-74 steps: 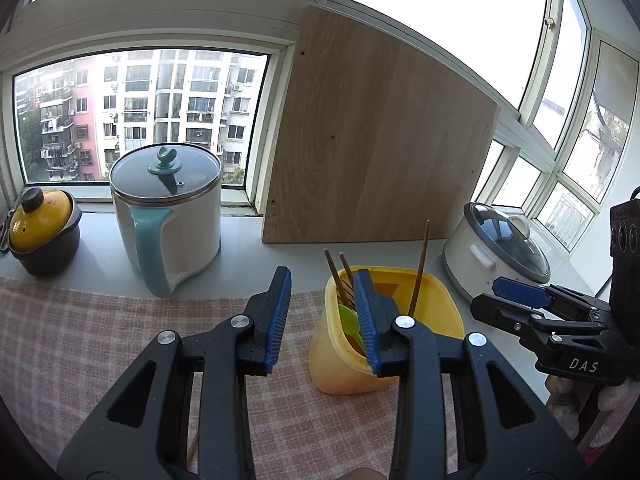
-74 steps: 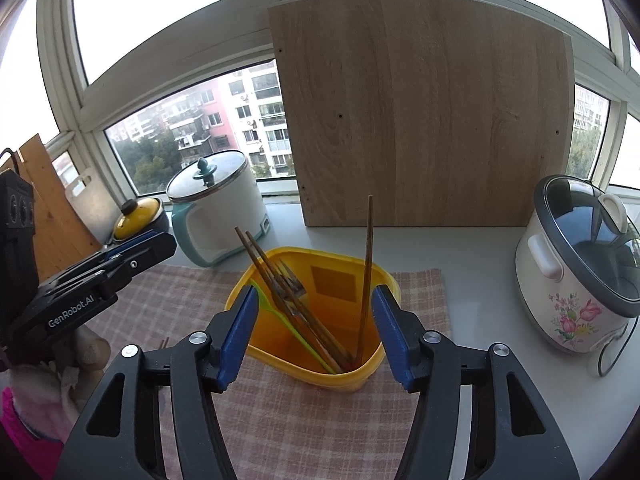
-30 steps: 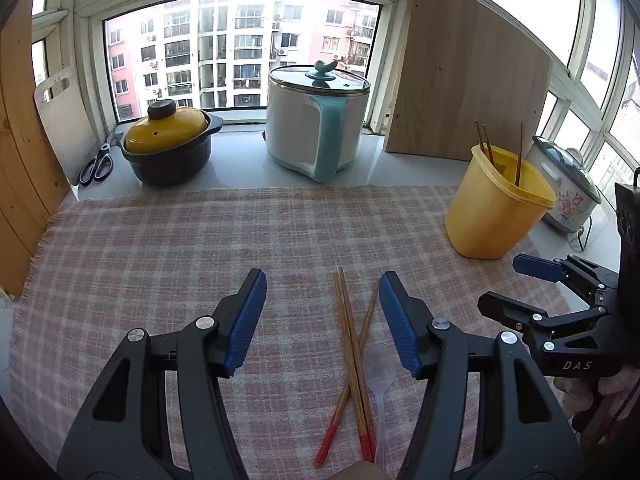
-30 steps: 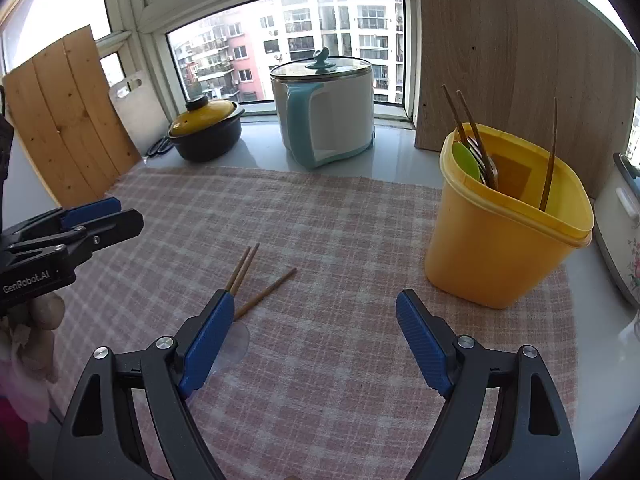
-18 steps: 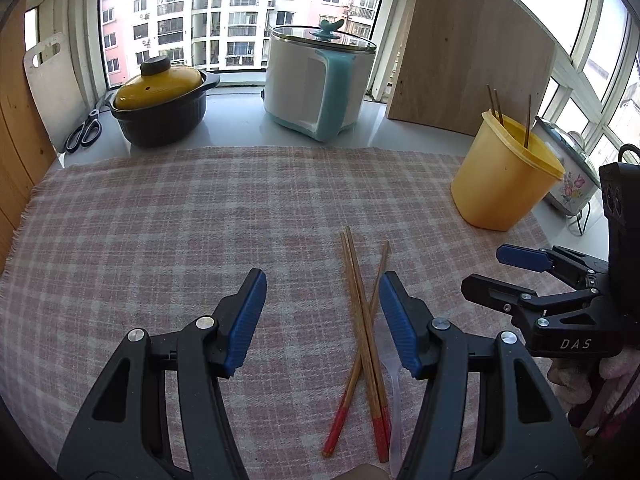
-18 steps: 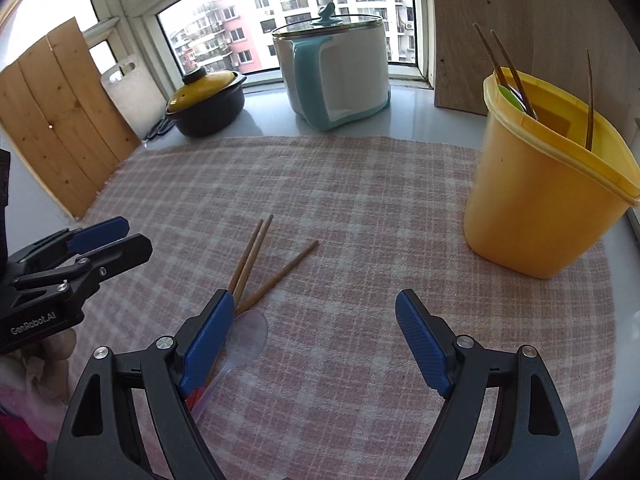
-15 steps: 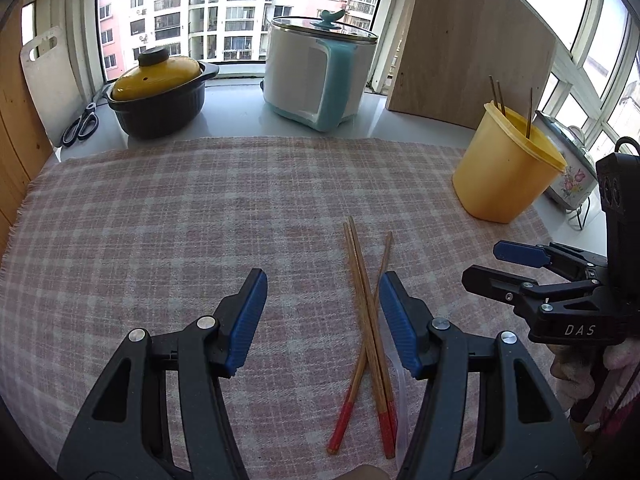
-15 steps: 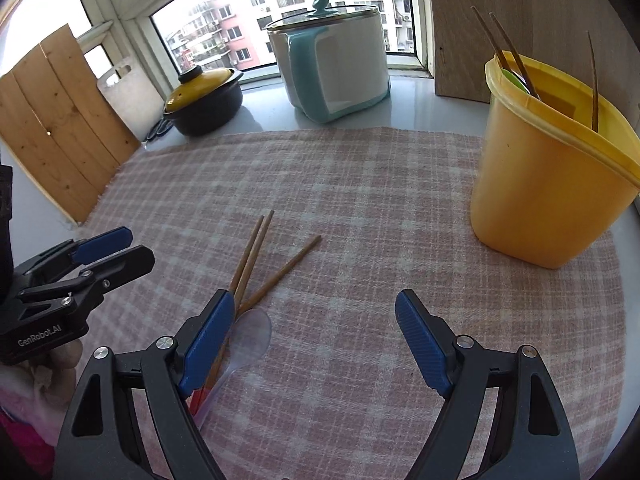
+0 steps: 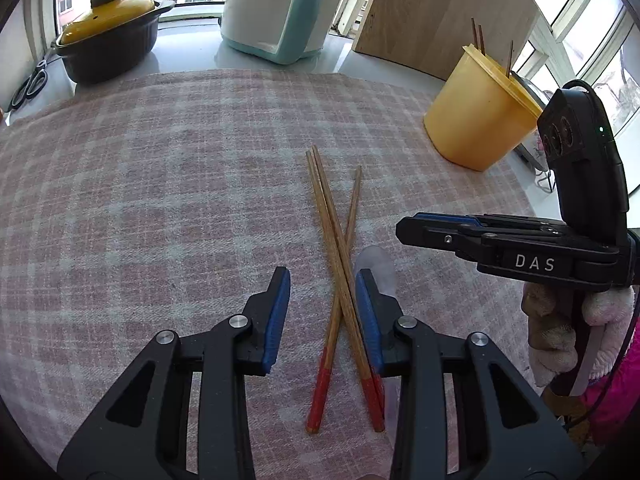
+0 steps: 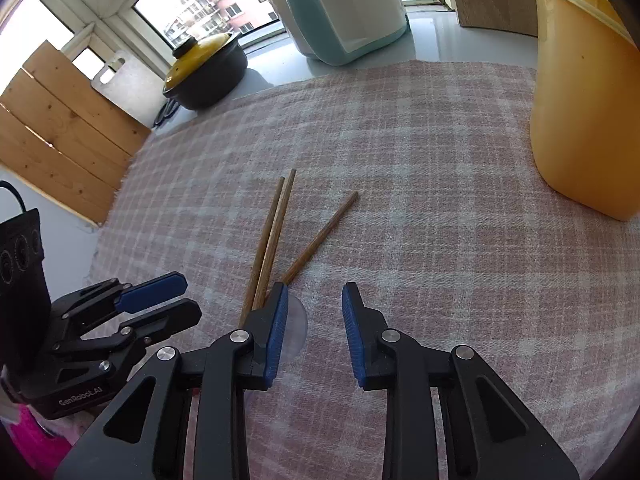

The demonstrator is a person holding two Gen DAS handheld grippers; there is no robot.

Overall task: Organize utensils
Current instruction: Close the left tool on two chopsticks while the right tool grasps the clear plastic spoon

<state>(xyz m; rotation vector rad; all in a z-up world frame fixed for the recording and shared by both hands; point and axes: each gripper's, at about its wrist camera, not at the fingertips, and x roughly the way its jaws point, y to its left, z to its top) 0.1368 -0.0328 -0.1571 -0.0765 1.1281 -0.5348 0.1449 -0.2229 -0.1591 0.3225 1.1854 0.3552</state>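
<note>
Here three slim wooden chopsticks with red ends point(image 9: 334, 248) lie crossed on the pink checked woven cloth point(image 9: 160, 200), beside one clear plastic spoon point(image 9: 378, 266). The left gripper point(image 9: 322, 316) is closing around them, not yet pinching; the right gripper point(image 10: 314, 330) is closing on nothing.

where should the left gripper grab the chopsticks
At the crossing of the chopsticks, from straight above: they lie flat, and only there do all three bunch closely enough for the closing left gripper to pinch them together. They are already between its jaws, untouched.
</note>
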